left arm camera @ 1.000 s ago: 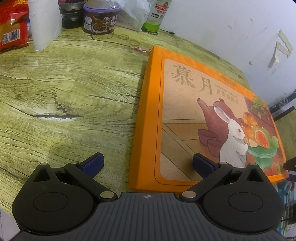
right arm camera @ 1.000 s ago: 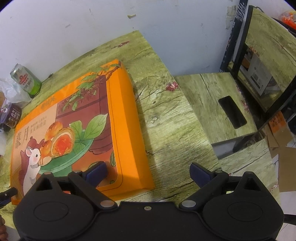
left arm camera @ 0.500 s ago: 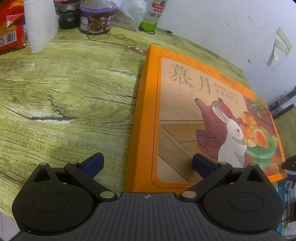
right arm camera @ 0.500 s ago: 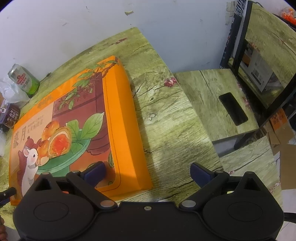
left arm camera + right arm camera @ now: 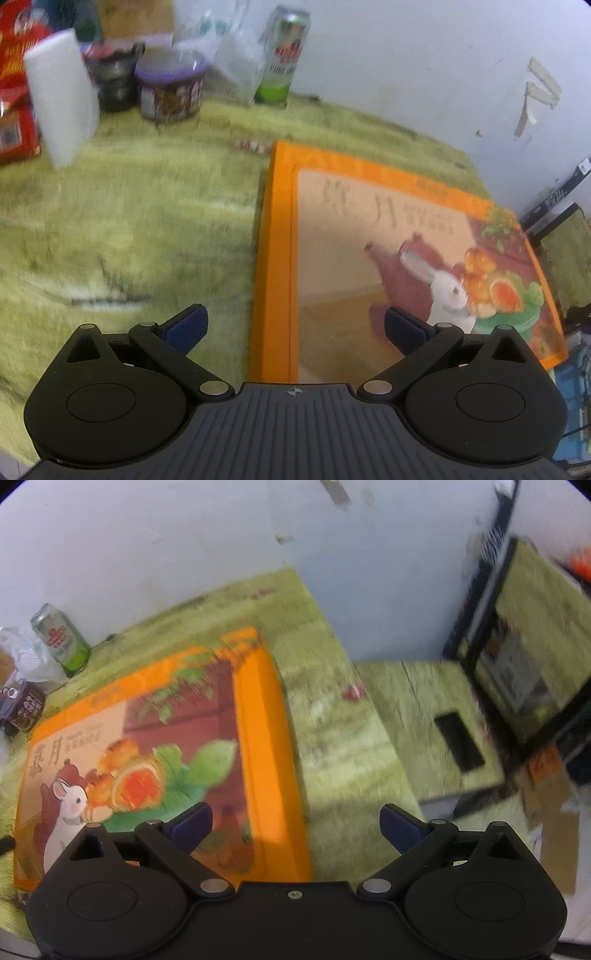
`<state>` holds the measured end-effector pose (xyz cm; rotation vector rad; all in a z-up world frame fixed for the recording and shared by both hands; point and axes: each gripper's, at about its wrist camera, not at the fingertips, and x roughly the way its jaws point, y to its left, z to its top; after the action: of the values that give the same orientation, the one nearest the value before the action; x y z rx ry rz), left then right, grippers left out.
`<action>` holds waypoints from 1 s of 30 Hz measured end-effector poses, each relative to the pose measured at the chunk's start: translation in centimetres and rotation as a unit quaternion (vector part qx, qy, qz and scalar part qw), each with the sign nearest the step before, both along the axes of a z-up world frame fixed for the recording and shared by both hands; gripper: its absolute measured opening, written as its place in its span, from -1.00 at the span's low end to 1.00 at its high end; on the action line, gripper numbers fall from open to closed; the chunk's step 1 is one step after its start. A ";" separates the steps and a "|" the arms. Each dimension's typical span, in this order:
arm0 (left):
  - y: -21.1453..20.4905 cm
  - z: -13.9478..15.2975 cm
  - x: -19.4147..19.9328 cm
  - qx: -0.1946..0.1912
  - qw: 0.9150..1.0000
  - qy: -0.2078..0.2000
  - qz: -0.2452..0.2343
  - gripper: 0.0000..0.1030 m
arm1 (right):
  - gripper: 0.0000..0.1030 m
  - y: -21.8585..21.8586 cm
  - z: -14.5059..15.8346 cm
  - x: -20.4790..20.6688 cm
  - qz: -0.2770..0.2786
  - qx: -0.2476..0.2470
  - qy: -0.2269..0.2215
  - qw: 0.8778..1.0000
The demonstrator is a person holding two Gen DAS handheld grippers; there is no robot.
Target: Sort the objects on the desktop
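A flat orange gift box (image 5: 369,251) with a rabbit picture lies on the green wood-grain table (image 5: 129,221); its near left corner sits just in front of my left gripper (image 5: 293,328), which is open and straddles the box's left edge. In the right wrist view the same box (image 5: 155,746) lies left of centre. My right gripper (image 5: 295,825) is open over the box's right edge, one finger above the lid and the other above bare table. Both views are motion-blurred.
At the table's back stand a green drink can (image 5: 284,55), a purple-lidded tub (image 5: 170,88), a white paper roll (image 5: 61,96), a clear plastic bag (image 5: 229,48) and red snack packets (image 5: 14,81). A lower side table (image 5: 424,716) and black shelf frame (image 5: 517,646) are at the right.
Both grippers have tilted up and drawn back, so more of the wall and back clutter shows. The box looks smaller and farther. Both grippers stayed open.
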<state>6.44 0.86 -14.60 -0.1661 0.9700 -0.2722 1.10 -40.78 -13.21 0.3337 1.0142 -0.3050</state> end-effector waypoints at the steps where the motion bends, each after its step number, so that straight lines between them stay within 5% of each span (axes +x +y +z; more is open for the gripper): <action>1: -0.2 0.5 0.2 0.001 1.000 -0.008 -0.003 0.99 | 0.85 0.4 0.5 0.3 0.010 -0.013 -0.008 1.000; 6: -2.6 2.1 1.0 0.008 0.999 -0.031 -0.036 0.99 | 0.76 2.6 2.3 2.2 0.066 -0.062 -0.029 0.995; 12: -6.5 1.6 1.3 0.068 0.994 -0.027 -0.079 0.99 | 0.57 5.4 2.0 4.3 0.136 -0.098 -0.014 0.986; 30: -8.9 -1.0 1.6 0.115 0.987 0.048 -0.101 1.00 | 0.48 5.4 -1.7 5.2 0.148 -0.060 0.028 0.987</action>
<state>8.08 -7.99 -15.63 0.1325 1.1070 -0.3384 6.35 -35.41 -14.88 0.0631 1.0791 -0.1059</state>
